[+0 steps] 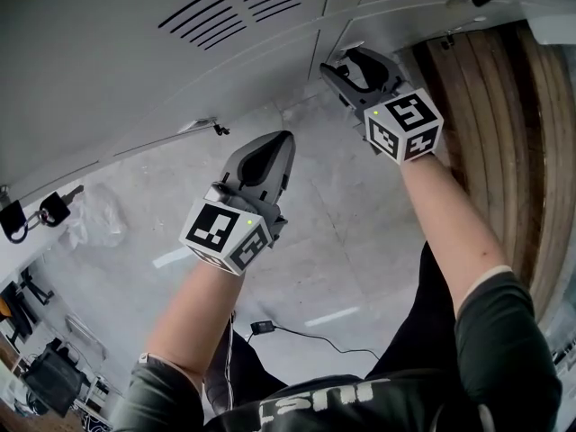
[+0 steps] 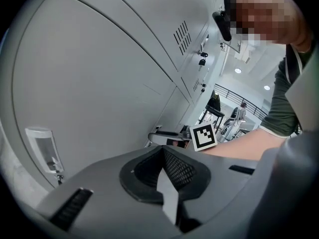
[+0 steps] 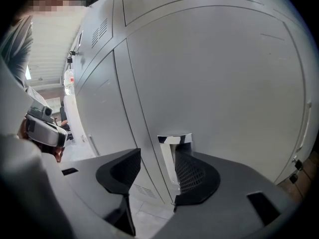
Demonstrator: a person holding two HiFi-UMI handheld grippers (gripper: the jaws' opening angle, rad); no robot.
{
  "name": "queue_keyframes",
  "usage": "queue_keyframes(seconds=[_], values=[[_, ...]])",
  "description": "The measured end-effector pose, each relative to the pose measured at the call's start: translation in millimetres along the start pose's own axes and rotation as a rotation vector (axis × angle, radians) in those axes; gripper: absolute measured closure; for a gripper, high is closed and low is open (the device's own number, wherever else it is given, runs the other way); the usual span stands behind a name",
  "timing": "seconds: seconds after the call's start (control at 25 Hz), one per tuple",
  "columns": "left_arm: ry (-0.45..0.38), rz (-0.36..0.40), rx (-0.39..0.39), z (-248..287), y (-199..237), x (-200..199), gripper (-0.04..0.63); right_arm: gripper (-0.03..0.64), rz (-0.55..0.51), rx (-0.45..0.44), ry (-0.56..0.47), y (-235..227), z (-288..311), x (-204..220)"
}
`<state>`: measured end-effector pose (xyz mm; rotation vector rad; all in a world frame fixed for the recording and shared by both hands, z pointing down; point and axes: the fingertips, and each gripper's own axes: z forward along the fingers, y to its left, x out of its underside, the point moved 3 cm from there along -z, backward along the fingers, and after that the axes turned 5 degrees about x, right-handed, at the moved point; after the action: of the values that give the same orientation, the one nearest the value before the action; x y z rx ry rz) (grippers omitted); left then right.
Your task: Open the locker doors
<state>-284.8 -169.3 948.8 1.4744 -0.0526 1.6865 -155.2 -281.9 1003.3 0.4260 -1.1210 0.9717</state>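
My left gripper [image 1: 284, 140] hangs in front of the pale grey metal locker doors [image 1: 117, 70], jaws clenched together on nothing. My right gripper [image 3: 155, 157] is up at a door, jaws released and spread around its small shiny metal handle [image 3: 172, 146], which sits close by the right-hand pad.

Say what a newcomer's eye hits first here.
The left hand-held gripper, shut and empty, and the right hand-held gripper, open, reach from the head view's middle toward the grey lockers. In the right gripper view, a chrome door handle stands between its parted jaws.
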Motion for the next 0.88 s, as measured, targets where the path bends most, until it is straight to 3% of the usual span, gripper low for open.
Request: queue_keyframes(seconds=[0.88], values=[[-0.029,-0.021,-0.016,-2,-5,5,0.597,0.396,-0.049,-0.011,-0.01,10,-16,10]])
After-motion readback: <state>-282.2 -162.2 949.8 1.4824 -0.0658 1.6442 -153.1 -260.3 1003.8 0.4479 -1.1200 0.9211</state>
